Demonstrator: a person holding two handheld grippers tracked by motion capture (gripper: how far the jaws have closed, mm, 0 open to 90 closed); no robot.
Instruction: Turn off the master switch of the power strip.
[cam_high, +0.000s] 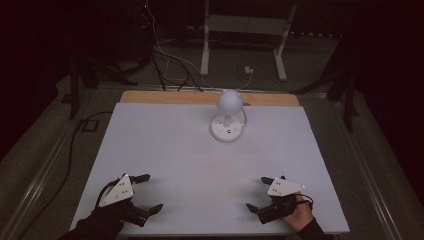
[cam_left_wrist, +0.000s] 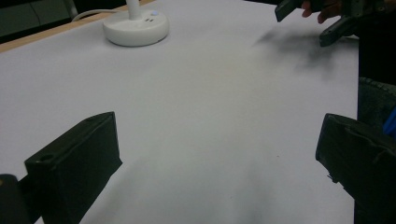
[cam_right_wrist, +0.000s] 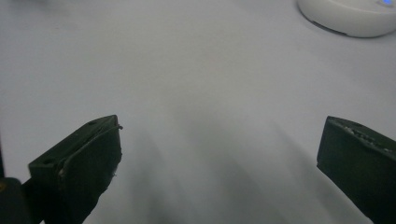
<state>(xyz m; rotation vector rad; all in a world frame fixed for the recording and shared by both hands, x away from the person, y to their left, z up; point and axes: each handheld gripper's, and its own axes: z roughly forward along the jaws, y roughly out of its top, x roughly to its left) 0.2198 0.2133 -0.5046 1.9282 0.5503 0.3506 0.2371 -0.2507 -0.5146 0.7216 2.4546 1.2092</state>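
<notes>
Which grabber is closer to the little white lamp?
The right gripper. It sits nearer the lamp at the table's far edge; the left gripper lies farther away.

The high view looks forward and down from above the person's side, taking in the whole white table (cam_high: 200, 150) with the lamp (cam_high: 228, 117) near its far edge and the dim floor beyond. The left gripper view sits low over the tabletop (cam_left_wrist: 210, 107), facing across toward the lamp base (cam_left_wrist: 135, 28). The right gripper view, equally low and close, catches that same base (cam_right_wrist: 350, 16) at its upper right.
</notes>
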